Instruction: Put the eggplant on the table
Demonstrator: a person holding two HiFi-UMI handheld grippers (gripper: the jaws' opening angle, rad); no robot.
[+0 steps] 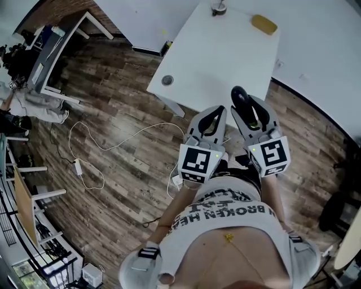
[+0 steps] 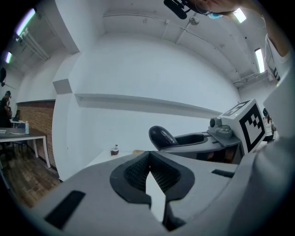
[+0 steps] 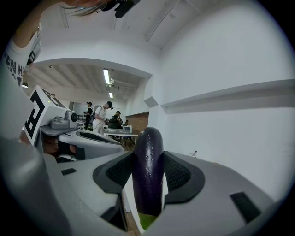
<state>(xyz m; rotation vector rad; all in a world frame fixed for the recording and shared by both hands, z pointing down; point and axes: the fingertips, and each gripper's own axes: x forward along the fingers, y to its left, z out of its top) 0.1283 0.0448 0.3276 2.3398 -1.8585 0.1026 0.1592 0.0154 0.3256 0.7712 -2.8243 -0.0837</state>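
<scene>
A dark purple eggplant (image 3: pixel 147 170) stands upright between the jaws of my right gripper (image 3: pixel 148 156), green stem end down, and the pads press on both its sides. From the head view the eggplant (image 1: pixel 240 97) pokes forward out of the right gripper (image 1: pixel 248 110), just over the near edge of the white table (image 1: pixel 225 51). Beside it on the left, my left gripper (image 1: pixel 217 110) is shut with nothing in it. In the left gripper view its tips (image 2: pixel 148 156) meet, and the eggplant's rounded end (image 2: pixel 161 137) shows at the right.
On the table lie a yellow pad (image 1: pixel 264 24) at the far right, a small cup-like object (image 1: pixel 219 8) at the far edge and a round grommet (image 1: pixel 167 80) near the left corner. A white cable (image 1: pixel 113 144) trails over the wood floor. Desks (image 1: pixel 51 56) stand far left.
</scene>
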